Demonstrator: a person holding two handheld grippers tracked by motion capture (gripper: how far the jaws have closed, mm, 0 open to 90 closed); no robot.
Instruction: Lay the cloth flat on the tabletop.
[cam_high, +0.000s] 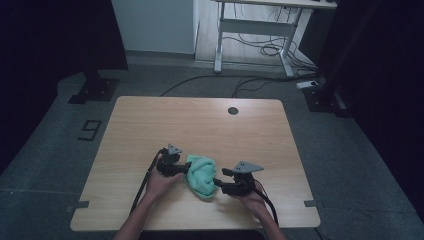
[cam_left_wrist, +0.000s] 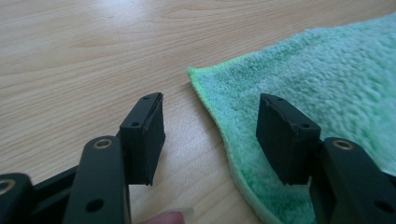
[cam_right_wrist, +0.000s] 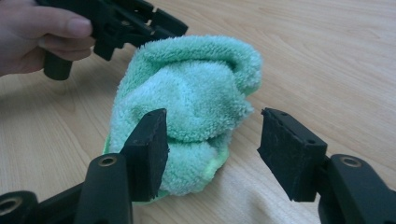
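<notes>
Green terry cloth bunched near the table's front edge, a gripper at each side.

The fluffy green cloth lay crumpled on the wood-grain table, nearer its front edge than its back, with broad bare surface behind it. The left gripper stood released, jaws straddling the cloth's hemmed corner. The right gripper was also spread wide, its jaws flanking the rounded bundle without clamping it.
</notes>
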